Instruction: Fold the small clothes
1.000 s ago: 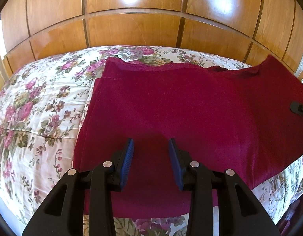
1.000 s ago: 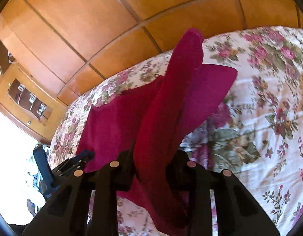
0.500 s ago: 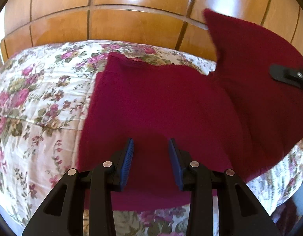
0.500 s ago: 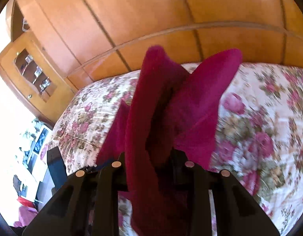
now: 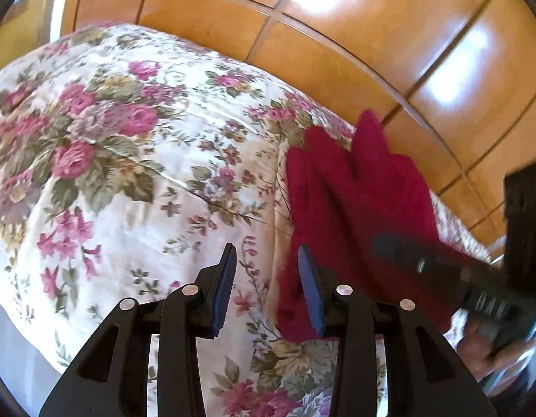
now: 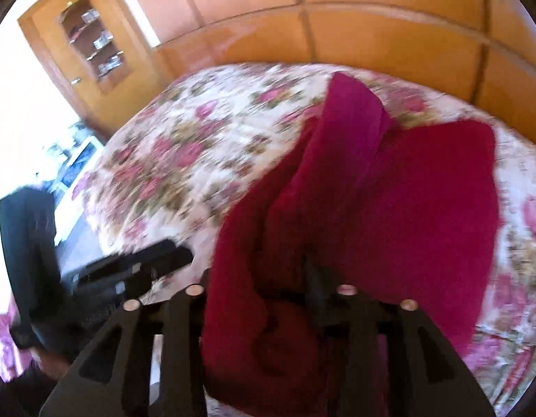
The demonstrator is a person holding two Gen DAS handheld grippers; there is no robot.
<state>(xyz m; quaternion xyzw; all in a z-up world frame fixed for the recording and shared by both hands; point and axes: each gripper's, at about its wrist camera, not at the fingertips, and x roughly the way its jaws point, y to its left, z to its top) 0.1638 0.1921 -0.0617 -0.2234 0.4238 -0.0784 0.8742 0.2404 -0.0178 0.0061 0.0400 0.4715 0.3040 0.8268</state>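
Two grippers are out over the bed. Starting from the left, the floral bedspread (image 5: 122, 180) fills most of the left wrist view, quilted and covered with pink roses and green leaves. The left gripper (image 5: 266, 288) hangs above it with its blue-padded fingers (image 5: 223, 288) spread apart and nothing between them; its right finger sits just at the edge of the dark red garment (image 5: 351, 215). That garment lies bunched toward the right side of the bed, part of it raised in folds. Further right, the right gripper (image 5: 406, 257) shows up blurred against the red cloth. In the right wrist view, the right gripper (image 6: 264, 299) is clamped on the garment (image 6: 389, 208), which drapes thickly over and between its fingers and spreads onto the bedspread (image 6: 184, 160) beyond. Behind the bed stands a glossy wooden panelled wall (image 5: 354, 27), and a wooden glass-fronted cabinet (image 6: 90, 48) stands at far left
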